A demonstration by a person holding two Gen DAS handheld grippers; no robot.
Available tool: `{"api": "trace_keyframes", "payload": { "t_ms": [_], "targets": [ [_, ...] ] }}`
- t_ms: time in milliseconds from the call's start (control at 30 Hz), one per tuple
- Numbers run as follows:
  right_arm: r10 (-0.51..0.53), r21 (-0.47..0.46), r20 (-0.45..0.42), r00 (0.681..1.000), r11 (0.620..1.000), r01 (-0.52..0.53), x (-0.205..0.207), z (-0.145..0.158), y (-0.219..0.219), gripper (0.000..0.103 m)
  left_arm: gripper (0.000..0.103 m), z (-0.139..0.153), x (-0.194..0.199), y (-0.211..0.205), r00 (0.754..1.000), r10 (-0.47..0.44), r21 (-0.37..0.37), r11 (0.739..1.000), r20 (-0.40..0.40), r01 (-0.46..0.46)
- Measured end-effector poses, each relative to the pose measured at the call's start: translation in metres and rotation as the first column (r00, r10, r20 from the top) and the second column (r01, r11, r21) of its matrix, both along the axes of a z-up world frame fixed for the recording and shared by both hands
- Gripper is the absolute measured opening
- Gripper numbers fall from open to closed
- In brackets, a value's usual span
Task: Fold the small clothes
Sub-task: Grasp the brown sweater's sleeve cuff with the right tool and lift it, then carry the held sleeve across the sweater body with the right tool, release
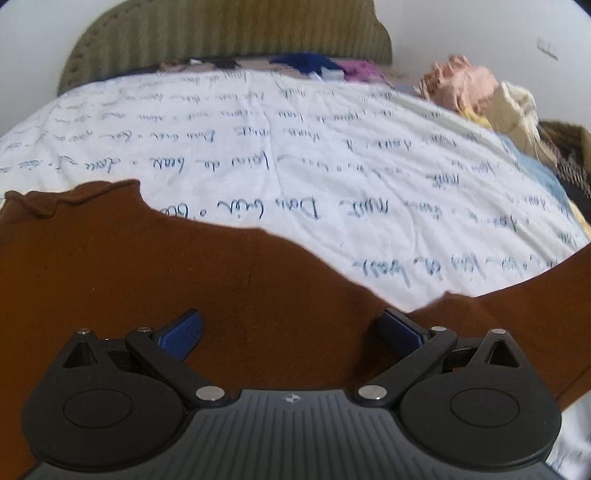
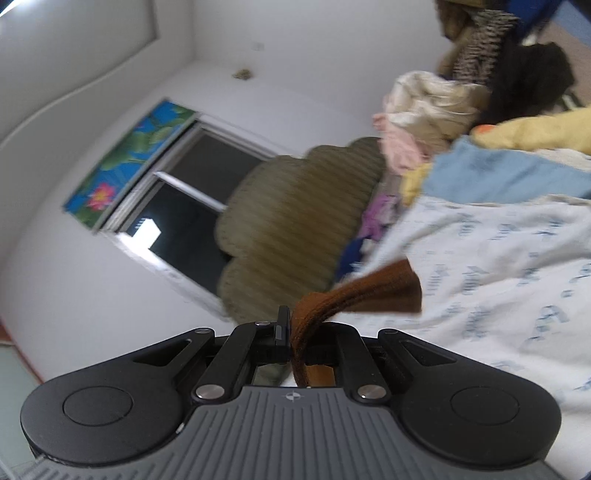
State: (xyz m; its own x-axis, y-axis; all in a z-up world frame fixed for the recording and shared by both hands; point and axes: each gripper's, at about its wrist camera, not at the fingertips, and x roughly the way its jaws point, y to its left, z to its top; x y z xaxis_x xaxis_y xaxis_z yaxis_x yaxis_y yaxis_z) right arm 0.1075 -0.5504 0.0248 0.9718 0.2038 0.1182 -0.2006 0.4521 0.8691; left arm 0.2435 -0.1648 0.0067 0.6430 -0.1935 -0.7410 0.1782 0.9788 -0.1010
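1. Brown knit garment [image 1: 155,280] lies spread on the white sheet [image 1: 295,155] with handwritten script, on the bed.
2. One bunched edge of the garment [image 2: 354,295] is pinched in the right tool [image 2: 295,338], whose jaws are closed tight on it.
3. Left tool [image 1: 291,328] stands wide over the garment, its blue pads [image 1: 184,328] holding nothing.
4. Beyond the garment, loose clothes [image 1: 465,85] are piled by the olive headboard [image 1: 229,33].
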Motion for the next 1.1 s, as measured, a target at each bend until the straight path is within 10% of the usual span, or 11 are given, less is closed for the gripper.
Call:
{"api": "trace_keyframes", "payload": {
  "t_ms": [167,567,867,1100],
  "targets": [
    [0.114,-0.015,0.100,0.988,0.993,-0.113,0.010,0.042,0.038,0.011,0.103,0.000,-0.001,-0.004,0.999,-0.037,0.094,0.995,0.010,0.036],
    [0.441,-0.159,0.119,0.889,0.893,-0.421,0.054,0.133,0.192,0.011,0.103,0.058,-0.048,0.138,0.981,0.154,-0.029,0.988,0.120,-0.151],
    [0.626,-0.207,-0.040,0.779,0.757,-0.619,0.094,0.127,0.344,0.011,0.103,0.079,-0.117,0.276,0.931,0.318,-0.095,0.947,0.179,-0.306],
    [0.727,-0.257,-0.183,0.661,0.614,-0.747,0.097,0.101,0.470,0.012,0.103,0.066,-0.173,0.289,0.941,0.255,-0.067,0.967,0.221,-0.246]
  ]
}}
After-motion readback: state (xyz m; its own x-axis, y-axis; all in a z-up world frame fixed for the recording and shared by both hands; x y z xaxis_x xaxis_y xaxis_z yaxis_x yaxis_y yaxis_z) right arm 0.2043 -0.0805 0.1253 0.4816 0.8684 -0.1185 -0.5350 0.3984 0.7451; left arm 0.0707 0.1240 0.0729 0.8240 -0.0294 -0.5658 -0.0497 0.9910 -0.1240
